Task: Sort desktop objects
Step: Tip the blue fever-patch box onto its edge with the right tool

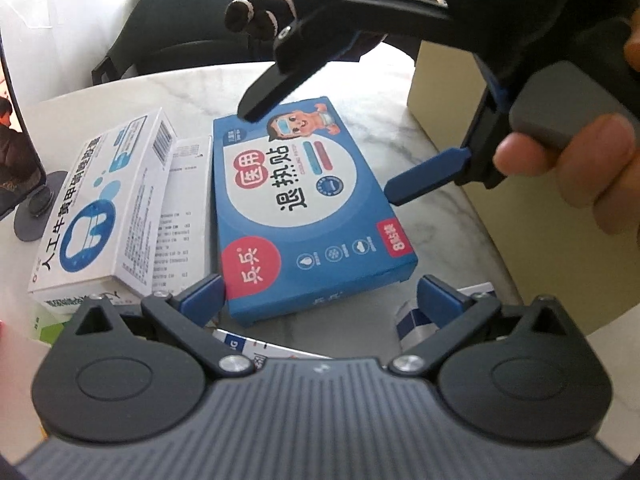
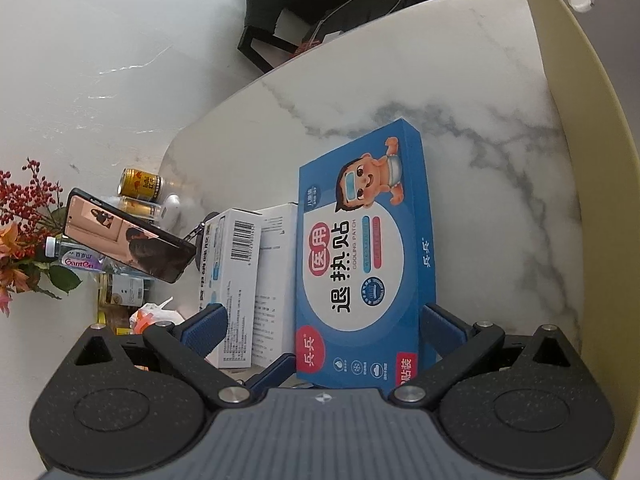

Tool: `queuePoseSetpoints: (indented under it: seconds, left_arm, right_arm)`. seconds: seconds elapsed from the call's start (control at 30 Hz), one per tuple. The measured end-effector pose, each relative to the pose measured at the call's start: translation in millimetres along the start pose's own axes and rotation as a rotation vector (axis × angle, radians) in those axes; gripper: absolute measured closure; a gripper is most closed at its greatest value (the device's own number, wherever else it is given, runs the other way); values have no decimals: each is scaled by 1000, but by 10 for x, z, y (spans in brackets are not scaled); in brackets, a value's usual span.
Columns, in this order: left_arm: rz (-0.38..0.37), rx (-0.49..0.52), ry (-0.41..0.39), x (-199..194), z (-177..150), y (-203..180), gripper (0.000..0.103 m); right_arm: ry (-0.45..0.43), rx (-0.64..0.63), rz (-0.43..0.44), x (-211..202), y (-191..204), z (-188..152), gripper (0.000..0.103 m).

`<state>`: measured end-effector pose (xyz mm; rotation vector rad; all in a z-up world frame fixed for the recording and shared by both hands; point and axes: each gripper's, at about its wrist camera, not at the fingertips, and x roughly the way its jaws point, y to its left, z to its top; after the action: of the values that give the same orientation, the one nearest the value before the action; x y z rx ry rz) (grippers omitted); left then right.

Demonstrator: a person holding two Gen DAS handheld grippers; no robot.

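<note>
One marble table [image 2: 460,92] carries one blue cooling-patch box [image 1: 304,208], lying flat at centre, and two white medicine boxes [image 1: 104,208] just left. Two grippers hover spread wide and empty: left gripper [image 1: 320,300] near, right gripper [image 1: 316,156] far.

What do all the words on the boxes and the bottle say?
Blue box: "医用 退热贴", "COOLING PATCH", "兵兵".
White box: "人工牛黄甲硝唑胶囊"; its barcode digits are too small to read.
Flatter white box: print too small.
Water bottle: "Ganten".
Gold can: label blurred.
</note>
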<state>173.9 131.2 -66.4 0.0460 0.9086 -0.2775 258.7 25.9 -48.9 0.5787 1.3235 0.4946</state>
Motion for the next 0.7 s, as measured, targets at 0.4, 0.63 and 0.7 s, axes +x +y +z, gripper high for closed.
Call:
queuePoseSetpoints:
  seconds: [0.4, 0.63, 0.7]
  left_arm:
    - [-4, -41, -6, 39, -34, 39, 0]
    - [70, -87, -6, 71, -20, -17, 6]
    - [100, -111, -17, 62, -17, -17, 14]
  right_arm:
    - [-37, -53, 81, -184, 187, 12, 0]
    - [-30, -61, 129, -230, 254, 26, 0]
    - [-26, -61, 142, -233, 275, 31, 0]
